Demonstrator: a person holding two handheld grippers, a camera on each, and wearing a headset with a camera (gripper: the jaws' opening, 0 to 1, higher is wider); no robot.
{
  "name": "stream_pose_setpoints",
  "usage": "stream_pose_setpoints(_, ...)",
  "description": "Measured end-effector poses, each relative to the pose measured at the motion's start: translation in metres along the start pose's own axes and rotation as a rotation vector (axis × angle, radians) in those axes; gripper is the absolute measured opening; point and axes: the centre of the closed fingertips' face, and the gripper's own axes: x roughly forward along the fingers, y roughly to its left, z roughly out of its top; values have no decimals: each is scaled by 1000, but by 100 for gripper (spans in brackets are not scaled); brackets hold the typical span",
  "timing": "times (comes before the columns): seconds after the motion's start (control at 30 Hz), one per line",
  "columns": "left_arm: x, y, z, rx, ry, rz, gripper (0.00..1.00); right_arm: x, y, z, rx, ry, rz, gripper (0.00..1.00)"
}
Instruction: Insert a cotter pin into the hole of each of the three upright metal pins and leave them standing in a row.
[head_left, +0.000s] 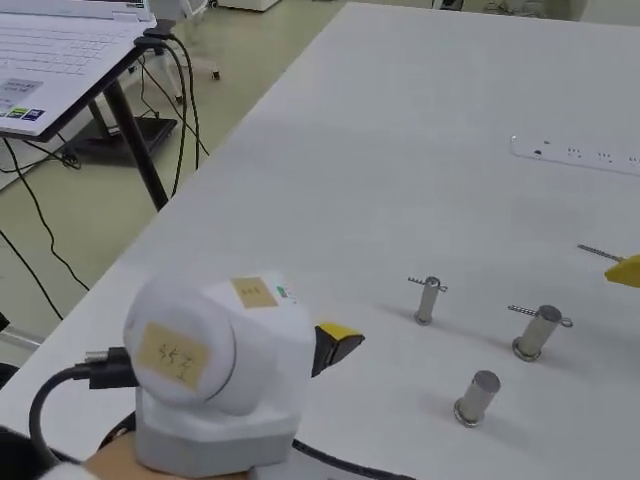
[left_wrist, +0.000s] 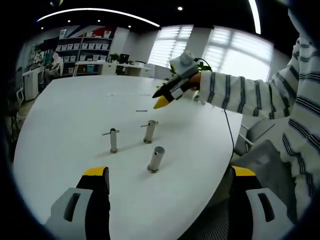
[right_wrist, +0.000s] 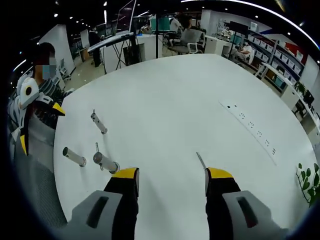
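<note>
Three upright metal pins stand on the white table (head_left: 400, 150). The far pin (head_left: 427, 298) and the right pin (head_left: 538, 330) each carry a cotter pin through the top. The near pin (head_left: 477, 397) has none. A loose cotter pin (head_left: 598, 252) lies beyond them, just ahead of my right gripper (head_left: 625, 270). In the right gripper view that gripper (right_wrist: 172, 175) is open, with the loose cotter pin (right_wrist: 200, 160) near its right fingertip. My left gripper (left_wrist: 165, 185) is open and holds nothing, short of the bare pin (left_wrist: 157, 159).
A white power strip (head_left: 575, 153) lies at the table's far right. A laptop (head_left: 50, 60) sits on a stand past the left edge, with cables hanging below. A striped sleeve (left_wrist: 250, 95) holds the right gripper (left_wrist: 165, 101).
</note>
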Motion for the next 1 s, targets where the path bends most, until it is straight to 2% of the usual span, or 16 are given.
stream_pose_setpoints(0.07, 0, 1, 0, 1, 2, 0, 99, 6, -1, -3, 2, 8, 4, 46)
stream_pose_setpoints(0.13, 0, 3, 0, -2, 9, 1, 99, 14, -10, -5, 7, 19, 0, 41)
stream_pose_setpoints(0.33, -2, 7, 1, -2, 14, 10, 99, 27, -23, -9, -14, 46, -9, 35)
stream_pose_setpoints(0.53, -3, 10, 2, -14, 12, 18, 99, 33, -27, -9, -24, 63, -9, 26)
stream_pose_setpoints(0.73, -3, 13, 1, -19, 12, 19, 99, 43, -36, -9, -36, 77, -4, 22)
stream_pose_setpoints(0.83, -3, 16, 0, -27, 13, 29, 99, 50, -47, -9, -38, 89, 0, 20)
stream_pose_setpoints(1.0, -4, 20, 0, -28, 9, 42, 95, 58, -57, -13, -19, 100, 2, 15)
